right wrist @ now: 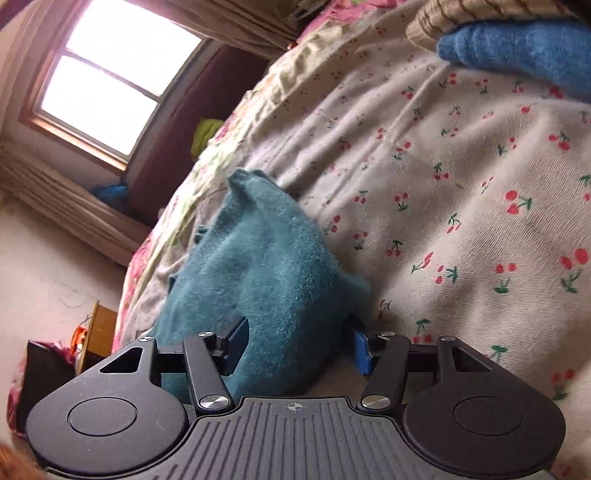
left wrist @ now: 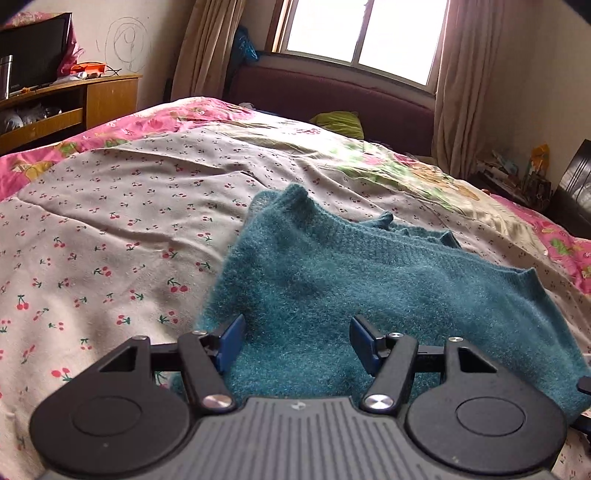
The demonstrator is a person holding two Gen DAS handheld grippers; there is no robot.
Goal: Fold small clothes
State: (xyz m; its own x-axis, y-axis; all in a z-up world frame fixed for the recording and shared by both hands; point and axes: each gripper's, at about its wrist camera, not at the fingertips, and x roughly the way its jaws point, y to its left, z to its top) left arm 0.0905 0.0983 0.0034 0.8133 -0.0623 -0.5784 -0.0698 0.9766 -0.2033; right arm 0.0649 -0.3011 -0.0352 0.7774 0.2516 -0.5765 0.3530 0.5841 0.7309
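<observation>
- While the teal sweater [left wrist: 369, 280] lies rumpled on the bed [left wrist: 110, 221], the left gripper [left wrist: 297, 345] hovers over its near edge, fingers spread.
- Right gripper [right wrist: 297, 345] fingers spread around a raised fold of the sweater [right wrist: 266, 266].
- Blue garment [right wrist: 524, 51] lies well apart.

Bright window [left wrist: 360, 35], beige curtains [left wrist: 463, 85], maroon headboard [left wrist: 332, 99], wooden TV stand [left wrist: 66, 107] (wall scribbled).

Sweater [left wrist: 369, 288]: near hem hidden behind left tongs [left wrist: 297, 345]; right corner cut by frame edge. Right view: sweater [right wrist: 258, 266] bunched, lower part behind right tongs [right wrist: 297, 345]. Blue garment [right wrist: 517, 51] and striped knit [right wrist: 443, 18] cut off at top edge.
</observation>
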